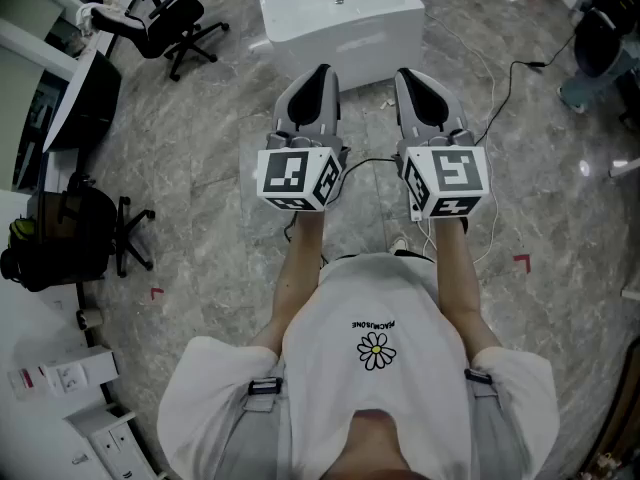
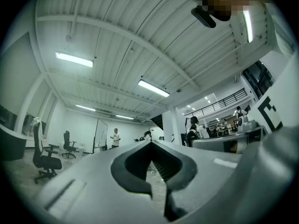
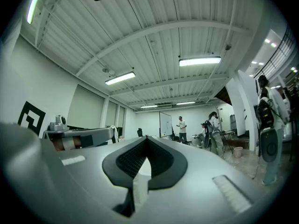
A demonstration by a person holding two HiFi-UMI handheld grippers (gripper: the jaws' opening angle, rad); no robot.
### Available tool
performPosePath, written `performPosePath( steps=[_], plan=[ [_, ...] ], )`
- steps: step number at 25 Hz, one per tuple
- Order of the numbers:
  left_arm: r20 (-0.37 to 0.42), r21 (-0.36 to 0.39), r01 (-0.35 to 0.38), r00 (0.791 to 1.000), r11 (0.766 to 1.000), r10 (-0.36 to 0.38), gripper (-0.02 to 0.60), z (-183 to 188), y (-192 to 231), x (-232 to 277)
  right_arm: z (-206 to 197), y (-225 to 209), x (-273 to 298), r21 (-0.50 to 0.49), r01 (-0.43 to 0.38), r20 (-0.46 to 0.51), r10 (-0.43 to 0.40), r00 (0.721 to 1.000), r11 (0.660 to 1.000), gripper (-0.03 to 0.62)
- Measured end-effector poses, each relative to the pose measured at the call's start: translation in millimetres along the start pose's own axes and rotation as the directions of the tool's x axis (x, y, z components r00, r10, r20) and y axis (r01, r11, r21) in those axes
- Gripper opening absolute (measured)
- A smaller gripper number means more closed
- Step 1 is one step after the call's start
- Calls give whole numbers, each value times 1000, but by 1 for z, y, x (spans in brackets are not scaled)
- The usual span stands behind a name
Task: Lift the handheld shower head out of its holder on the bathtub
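Note:
A white bathtub (image 1: pixel 335 18) stands on the grey marble floor ahead of me, at the top of the head view. I cannot make out a shower head or its holder on it; only small items lie on its top. My left gripper (image 1: pixel 321 70) and right gripper (image 1: pixel 405 72) are held side by side at waist height, short of the tub and pointing toward it. Both are shut, tips meeting, with nothing between them. The left gripper (image 2: pixel 150 142) and right gripper (image 3: pixel 146 137) views look level across the room and at the ceiling; the tub is not in them.
An office chair (image 1: pixel 172 23) stands at the far left, and a black chair with a bag (image 1: pixel 65 236) at the left. White boxes (image 1: pixel 62 376) lie at the lower left. A cable (image 1: pixel 500 78) runs over the floor right of the tub. People (image 3: pixel 214 127) stand far off.

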State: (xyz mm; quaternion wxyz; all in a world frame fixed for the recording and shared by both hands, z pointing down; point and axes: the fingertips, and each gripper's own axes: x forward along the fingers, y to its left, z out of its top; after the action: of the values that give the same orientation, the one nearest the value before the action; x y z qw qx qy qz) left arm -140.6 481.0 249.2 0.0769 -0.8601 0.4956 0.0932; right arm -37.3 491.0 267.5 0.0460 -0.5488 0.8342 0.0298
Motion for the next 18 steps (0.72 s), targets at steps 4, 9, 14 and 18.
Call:
performPosePath(
  steps=[4,9,14,18],
  plan=[
    [9,9,4,1000,1000,-4,0,2,-4,4,0,-4,0,-8,-7,0,7,1000,1000,21],
    [8,1,9,1000,1000,-9,0,-6,-7,20,-3,-20,3,-11,1,3,-1,1000,1000,21],
    [-9,5,30,1000,1000,-30,0,-17,-34,39,-6,-55,-2,24,4,5,-4,1000,1000,23],
    [-58,19,22,998,1000,-21,0,-29,-44,49,-8,-73,1,63,-11,18,10,1000,998,23]
  ],
)
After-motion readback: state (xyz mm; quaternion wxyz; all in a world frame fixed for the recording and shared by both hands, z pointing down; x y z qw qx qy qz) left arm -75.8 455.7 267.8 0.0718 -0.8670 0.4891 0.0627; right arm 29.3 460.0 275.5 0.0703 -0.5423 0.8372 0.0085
